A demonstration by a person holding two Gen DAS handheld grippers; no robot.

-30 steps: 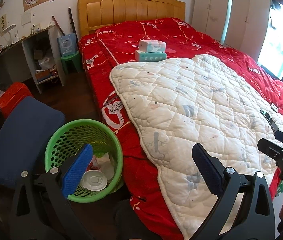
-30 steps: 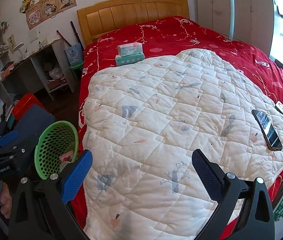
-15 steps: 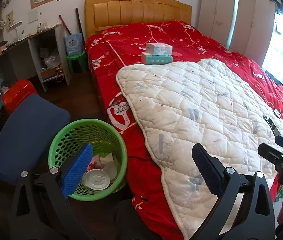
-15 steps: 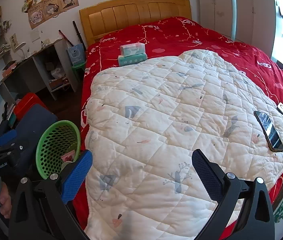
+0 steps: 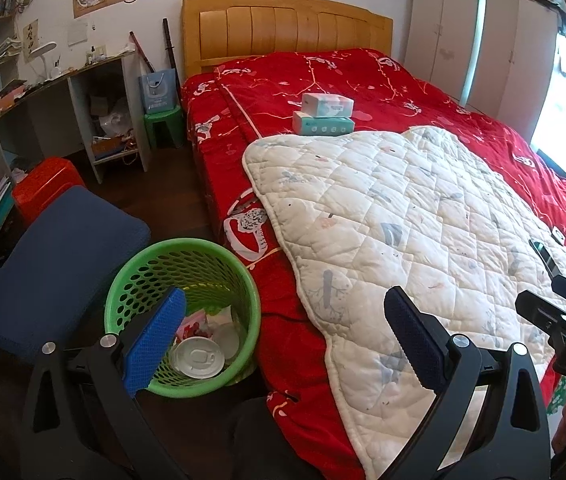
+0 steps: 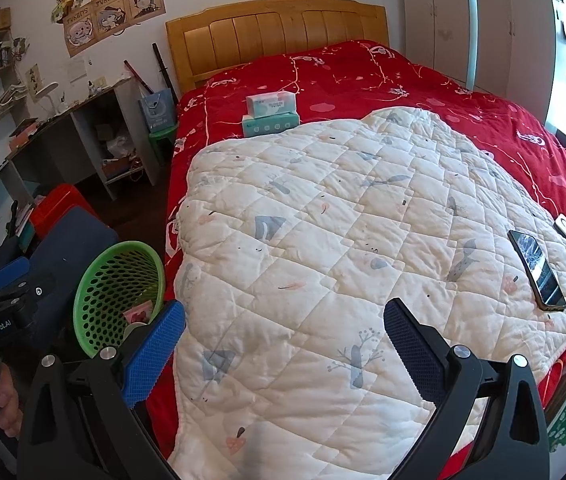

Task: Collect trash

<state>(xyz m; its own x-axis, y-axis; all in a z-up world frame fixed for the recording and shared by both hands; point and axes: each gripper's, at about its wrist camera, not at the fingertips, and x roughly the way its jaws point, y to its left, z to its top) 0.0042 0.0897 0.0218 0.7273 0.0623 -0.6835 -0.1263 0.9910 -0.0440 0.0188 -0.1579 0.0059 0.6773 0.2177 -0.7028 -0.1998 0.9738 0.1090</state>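
the bed (image 6: 423, 92) had a red floral cover, with a white quilted blanket (image 6: 343, 248) spread over most of it. two tissue packs (image 6: 270, 115) sat stacked near the wooden headboard (image 6: 275, 36). a phone (image 6: 537, 270) lay on the blanket's right edge. on the dark floor (image 5: 171, 208) stood a green mesh wastebasket (image 5: 151, 272), right by the bed.

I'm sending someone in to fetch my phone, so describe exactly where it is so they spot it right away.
Find the bed with the red cover and the white quilt on it. The phone lies flat near the quilt's edge on the window side, a dark glossy slab, unlike the small white square thing beside it.
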